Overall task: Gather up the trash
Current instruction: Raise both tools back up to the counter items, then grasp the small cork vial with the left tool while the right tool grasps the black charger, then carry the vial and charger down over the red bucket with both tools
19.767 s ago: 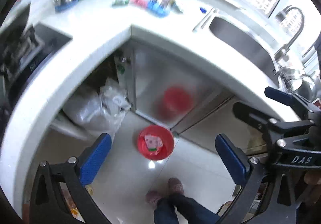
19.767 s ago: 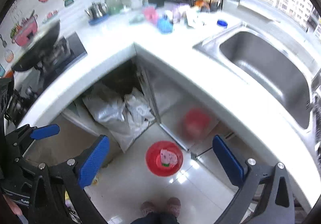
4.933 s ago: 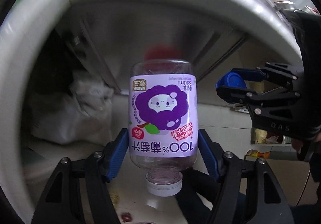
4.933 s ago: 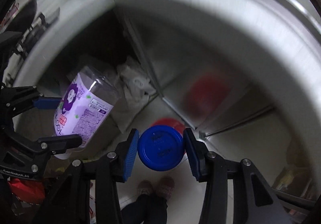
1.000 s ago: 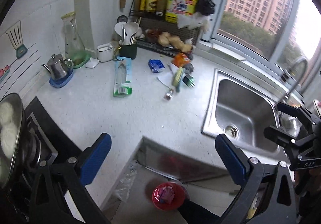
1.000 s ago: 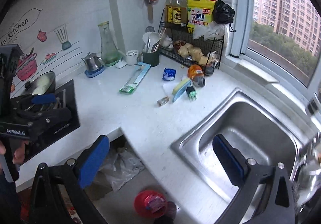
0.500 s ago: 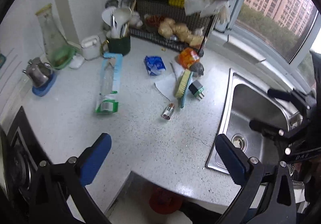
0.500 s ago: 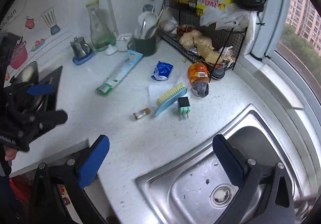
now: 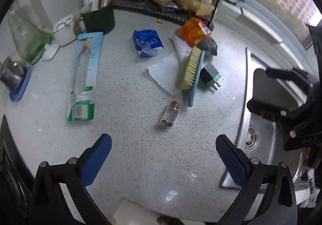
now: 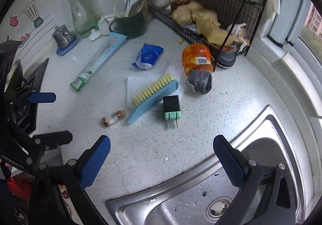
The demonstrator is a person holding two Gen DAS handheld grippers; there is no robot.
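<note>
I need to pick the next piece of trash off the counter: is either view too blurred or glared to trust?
Left wrist: vial sharp; slight smear low on the counter; window blown out; edges bent by the fisheye. Right wrist: crisp; glare on the sink rim only.

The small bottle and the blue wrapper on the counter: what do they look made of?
The small bottle looks like clear glass, see-through with a tan, cork-like stopper, though clear plastic is possible. The blue wrapper looks like thin glossy plastic film, crumpled and catching light. The counter under them looks like speckled polished stone or composite, going by its reflected glare.
</note>
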